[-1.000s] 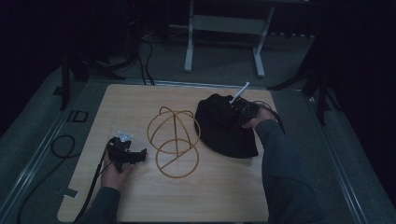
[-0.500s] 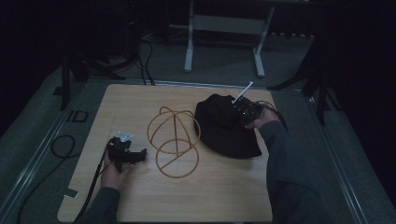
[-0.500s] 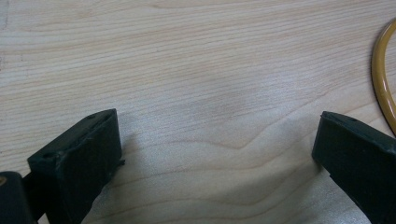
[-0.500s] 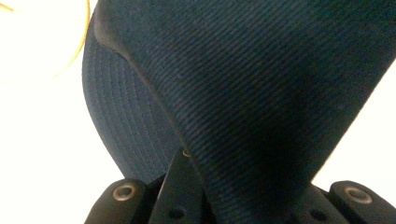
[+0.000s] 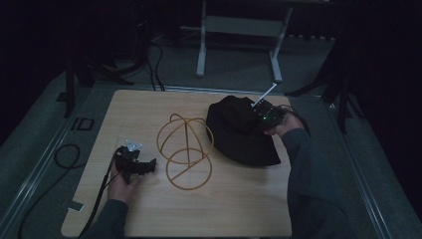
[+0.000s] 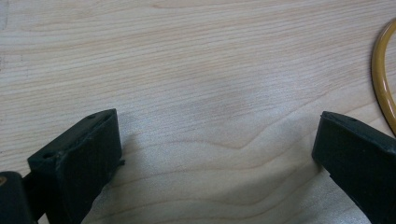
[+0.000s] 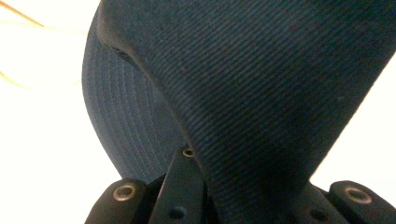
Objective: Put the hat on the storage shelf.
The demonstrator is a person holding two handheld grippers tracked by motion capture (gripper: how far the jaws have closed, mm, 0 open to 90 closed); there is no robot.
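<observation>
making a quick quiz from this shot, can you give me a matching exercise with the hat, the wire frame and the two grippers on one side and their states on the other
Things:
1. dark fabric bucket hat
2. yellow wire dome frame
3. left gripper
4. right gripper

States:
A. jaws wide apart over bare wooden table
B. standing free at the table's middle
C. pinched at its crown
D. clamped on dark cloth

Pairs: 1-C, 2-B, 3-A, 4-D
</observation>
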